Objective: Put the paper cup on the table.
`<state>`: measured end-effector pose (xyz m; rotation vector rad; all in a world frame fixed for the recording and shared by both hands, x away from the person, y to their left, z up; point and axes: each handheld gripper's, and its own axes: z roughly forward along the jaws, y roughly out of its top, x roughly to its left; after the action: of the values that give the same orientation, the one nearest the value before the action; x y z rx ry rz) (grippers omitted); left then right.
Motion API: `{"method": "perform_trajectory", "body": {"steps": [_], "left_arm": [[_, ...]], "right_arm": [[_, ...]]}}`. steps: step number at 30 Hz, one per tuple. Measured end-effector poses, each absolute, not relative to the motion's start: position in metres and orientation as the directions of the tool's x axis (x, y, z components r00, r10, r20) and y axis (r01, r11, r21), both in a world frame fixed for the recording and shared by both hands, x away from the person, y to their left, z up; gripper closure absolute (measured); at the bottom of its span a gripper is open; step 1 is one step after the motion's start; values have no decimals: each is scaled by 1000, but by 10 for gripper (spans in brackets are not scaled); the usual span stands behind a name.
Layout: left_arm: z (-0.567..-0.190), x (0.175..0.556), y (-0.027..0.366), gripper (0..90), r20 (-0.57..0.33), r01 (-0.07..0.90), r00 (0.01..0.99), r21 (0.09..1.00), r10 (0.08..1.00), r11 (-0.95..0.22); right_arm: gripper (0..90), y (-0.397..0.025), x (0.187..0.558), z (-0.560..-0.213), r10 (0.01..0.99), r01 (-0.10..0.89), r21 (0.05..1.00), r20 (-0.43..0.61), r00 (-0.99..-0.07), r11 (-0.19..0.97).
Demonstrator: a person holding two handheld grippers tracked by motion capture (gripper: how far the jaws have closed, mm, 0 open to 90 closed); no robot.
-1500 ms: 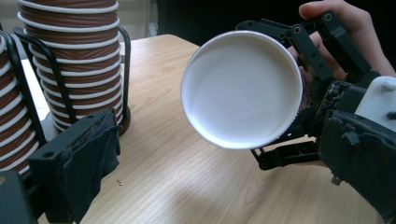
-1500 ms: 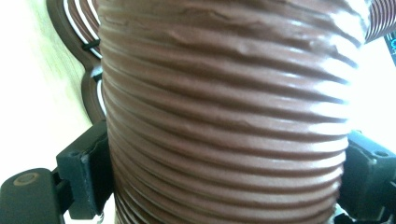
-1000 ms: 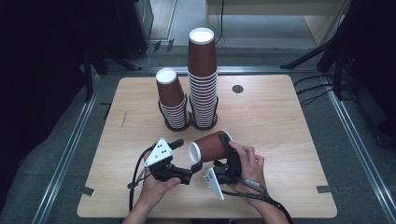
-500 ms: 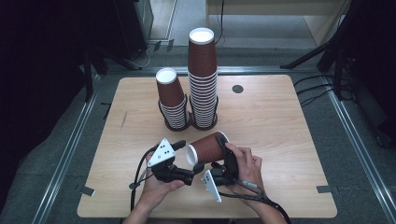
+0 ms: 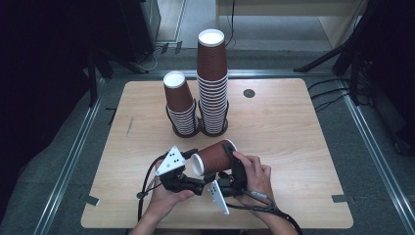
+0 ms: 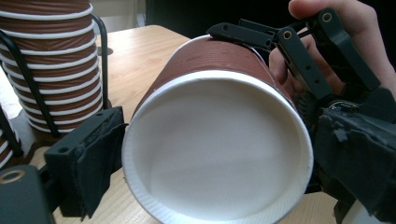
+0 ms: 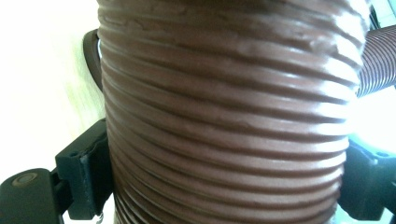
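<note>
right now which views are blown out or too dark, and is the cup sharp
Right gripper view: background blown out white, the cup soft but its ridges readable. Left gripper view: evenly lit, cup rim sharp. High view: table well lit, its surroundings nearly black.

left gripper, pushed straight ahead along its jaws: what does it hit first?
The open mouth of the brown cup, lying sideways right between the left gripper jaws and held by the right gripper. Contact looks near-immediate.
</note>
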<state>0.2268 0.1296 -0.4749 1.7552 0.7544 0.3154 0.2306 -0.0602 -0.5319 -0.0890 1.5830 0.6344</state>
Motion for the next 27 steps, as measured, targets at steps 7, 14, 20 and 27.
{"method": "perform_trajectory", "body": {"steps": [7,14,20,27], "left_arm": [[-475,227,130,83,-176,338,759,930,627,-147],[-475,227,132,146,-178,336,756,931,631,-141],[-474,227,133,208,-181,336,760,931,624,-139],[-475,228,133,219,-189,341,765,930,616,-137]], "right_arm": [[98,-59,229,-532,310,-431,336,-942,-132,838],[98,-58,230,-532,316,-432,343,-939,-136,834],[96,-59,230,-532,312,-432,338,-941,-133,836],[85,-59,230,-533,319,-424,349,-937,-142,836]]}}
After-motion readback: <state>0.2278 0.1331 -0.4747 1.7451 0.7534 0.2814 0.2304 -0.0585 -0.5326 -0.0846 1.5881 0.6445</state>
